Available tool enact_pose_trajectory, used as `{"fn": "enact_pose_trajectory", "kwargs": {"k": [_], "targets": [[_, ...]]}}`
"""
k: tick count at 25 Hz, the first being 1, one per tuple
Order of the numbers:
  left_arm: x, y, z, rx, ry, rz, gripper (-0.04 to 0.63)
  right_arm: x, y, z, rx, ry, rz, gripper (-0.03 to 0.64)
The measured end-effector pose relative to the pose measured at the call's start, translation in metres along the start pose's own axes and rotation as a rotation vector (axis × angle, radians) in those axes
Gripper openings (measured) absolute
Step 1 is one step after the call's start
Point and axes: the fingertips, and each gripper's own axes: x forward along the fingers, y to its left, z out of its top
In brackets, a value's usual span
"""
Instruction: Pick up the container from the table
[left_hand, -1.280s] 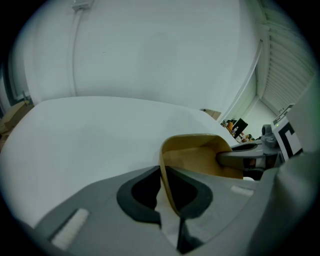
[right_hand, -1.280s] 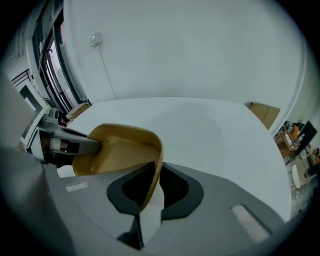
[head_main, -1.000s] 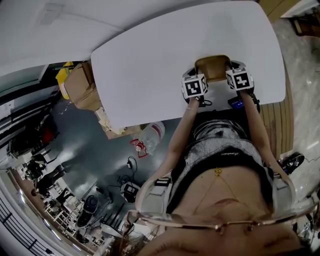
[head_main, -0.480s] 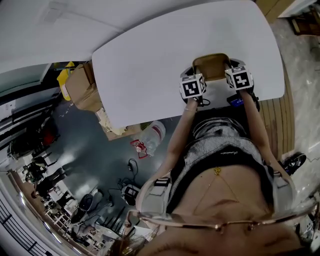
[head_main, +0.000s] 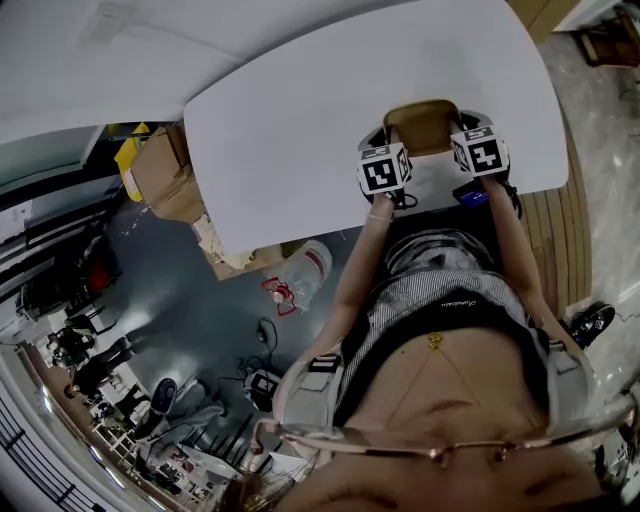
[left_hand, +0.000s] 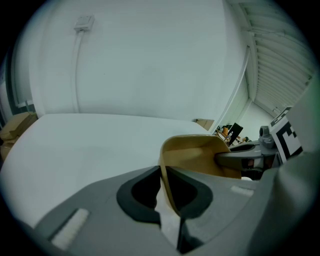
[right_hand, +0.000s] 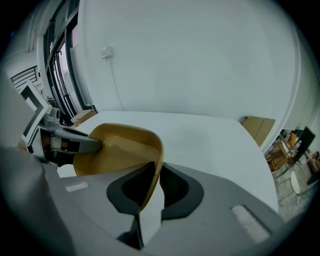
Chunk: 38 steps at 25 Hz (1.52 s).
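Note:
A tan, shallow container (head_main: 425, 127) sits between my two grippers above the near edge of the white table (head_main: 300, 110). My left gripper (head_main: 392, 150) is shut on the container's left rim (left_hand: 167, 172), with the thin wall pinched between its jaws. My right gripper (head_main: 458, 132) is shut on the opposite rim (right_hand: 152, 182). The container's empty inside (right_hand: 117, 150) shows in both gripper views. Whether its underside touches the table is hidden.
The white table's near edge (head_main: 330, 230) runs just below the grippers. On the floor to the left lie cardboard boxes (head_main: 160, 175), a clear plastic bag (head_main: 305, 270) and cables. Wooden flooring (head_main: 560, 230) lies to the right.
Both grippers and the container have shifted slightly away from me, up the picture. The grips stay the same.

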Motion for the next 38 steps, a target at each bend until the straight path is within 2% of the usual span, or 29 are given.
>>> {"fn": "enact_pose_trajectory", "kwargs": {"k": [25,38], "targets": [[-0.038,-0.011,0.024,-0.025,-0.073,0.032,0.026,-0.033,0.007,0.032,-0.055,-0.071,0.046,0.061],[-0.065,-0.033,0.044,-0.038,-0.123,0.041,0.028,-0.064,0.0,0.053,-0.094,-0.114,0.068,0.061]]}}
